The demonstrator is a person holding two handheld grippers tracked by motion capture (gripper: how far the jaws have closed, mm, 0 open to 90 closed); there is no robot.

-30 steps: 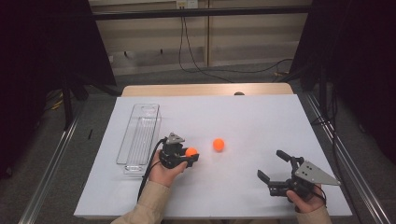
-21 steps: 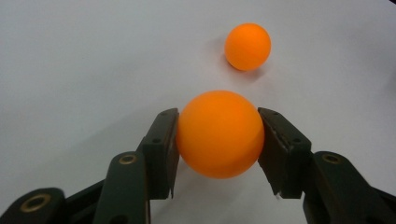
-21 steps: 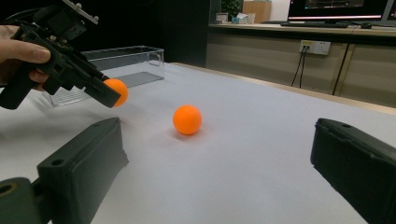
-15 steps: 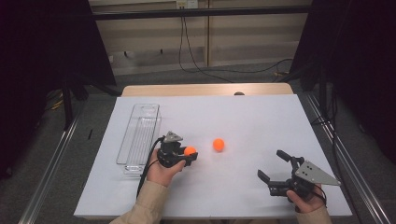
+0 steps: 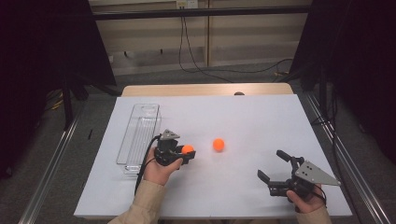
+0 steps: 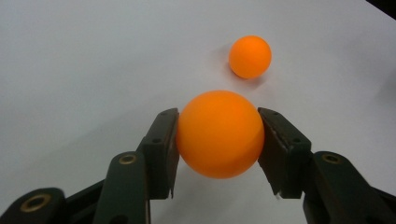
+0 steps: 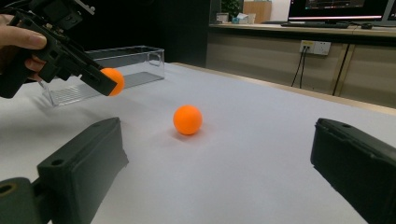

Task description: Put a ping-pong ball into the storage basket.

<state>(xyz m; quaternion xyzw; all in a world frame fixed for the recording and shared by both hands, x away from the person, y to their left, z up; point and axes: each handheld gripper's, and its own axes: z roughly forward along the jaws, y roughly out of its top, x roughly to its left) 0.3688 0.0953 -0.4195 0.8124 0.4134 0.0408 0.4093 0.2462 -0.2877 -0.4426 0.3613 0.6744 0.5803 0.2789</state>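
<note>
Now, Left Claw Has a Ball, Right Claw Waits Wide

Now then, the left claw (image 5: 187, 151) is clamped on an orange ball (image 5: 187, 149), and the left gripper view makes it plain: both black jaws press the ball's sides, one on each flank, with the ball (image 6: 219, 134) bulging out between them. From the right gripper view that held ball (image 7: 113, 81) hangs clear above the white table (image 5: 261, 116), lifted off the surface and tucked at the tip of the claw (image 7: 106, 83), with the person's hand (image 7: 18, 46) wrapped round the body behind it.

Take the clear tray (image 5: 140, 135) as the marker. It lies lengthways near the table's left edge, and the held ball sits just to the right of its near end, close by but not over it. A second ball (image 5: 218, 144) rests on the table farther right of the tray again, a short gap beyond the held one; in the left gripper view that second ball (image 6: 250, 56) lies on the surface past the claw's tips, and in the right gripper view it (image 7: 187, 120) sits out in the open with its shadow under it.

Over on the far side from the tray, well apart from it and near the table's front right corner, the right claw (image 5: 274, 169) stands released, jaws spread wide with nothing between them. Its own view shows the two black jaws far apart, low over the table, aimed towards the second ball and the tray (image 7: 116, 65) behind.
</note>
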